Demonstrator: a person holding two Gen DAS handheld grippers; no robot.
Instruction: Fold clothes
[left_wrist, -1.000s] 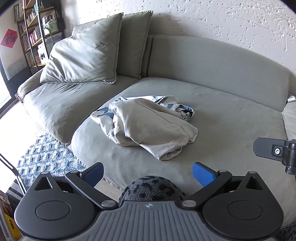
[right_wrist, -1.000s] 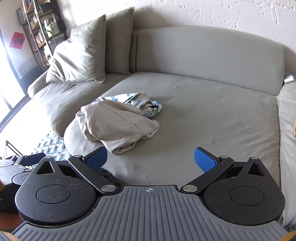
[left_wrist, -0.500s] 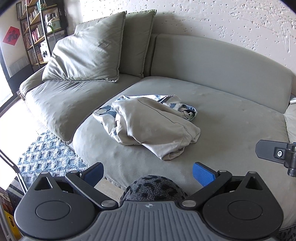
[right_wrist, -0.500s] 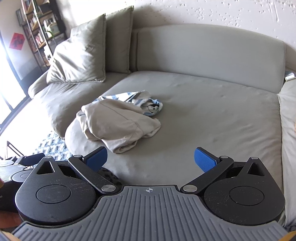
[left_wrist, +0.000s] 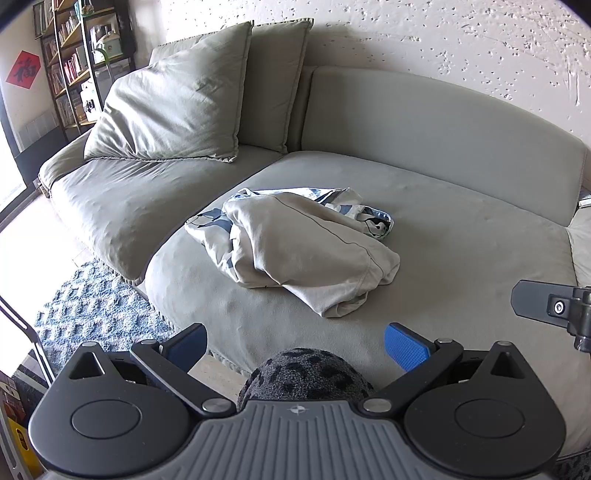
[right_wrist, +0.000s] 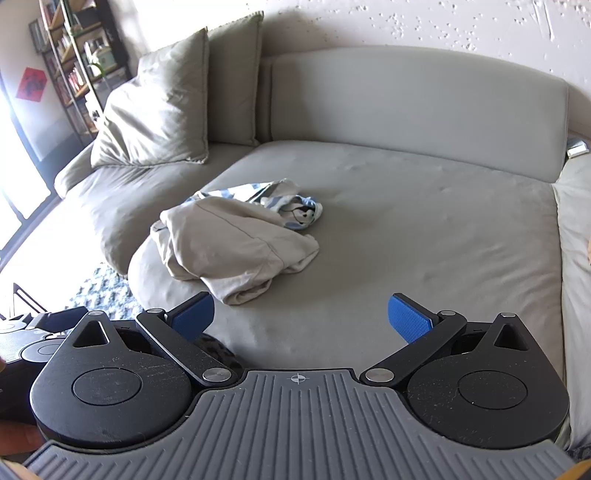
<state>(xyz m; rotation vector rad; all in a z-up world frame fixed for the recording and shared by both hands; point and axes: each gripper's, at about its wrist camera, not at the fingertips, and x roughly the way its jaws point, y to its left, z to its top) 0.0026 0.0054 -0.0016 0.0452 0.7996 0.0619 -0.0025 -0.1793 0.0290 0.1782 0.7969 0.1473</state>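
A crumpled beige garment (left_wrist: 310, 254) (right_wrist: 236, 247) lies in a heap on the grey sofa seat (left_wrist: 461, 251) (right_wrist: 424, 229). Under its far side pokes out a white and blue printed garment (left_wrist: 373, 221) (right_wrist: 299, 210). My left gripper (left_wrist: 295, 347) hovers open in front of the sofa's near edge, short of the heap. My right gripper (right_wrist: 301, 317) is open too, held over the seat's near edge with the heap ahead and to the left. Neither holds anything.
Two large grey cushions (left_wrist: 173, 107) (right_wrist: 162, 107) lean on the sofa's left section. A blue patterned rug (left_wrist: 96, 306) covers the floor at left. A bookshelf (left_wrist: 81, 62) stands far left. A dark spotted slipper or foot (left_wrist: 306, 373) shows below the left gripper.
Both grippers have drifted slightly nearer the sofa, and the left view has shifted to the left. The clothes heap lies as before and both grippers stay open.
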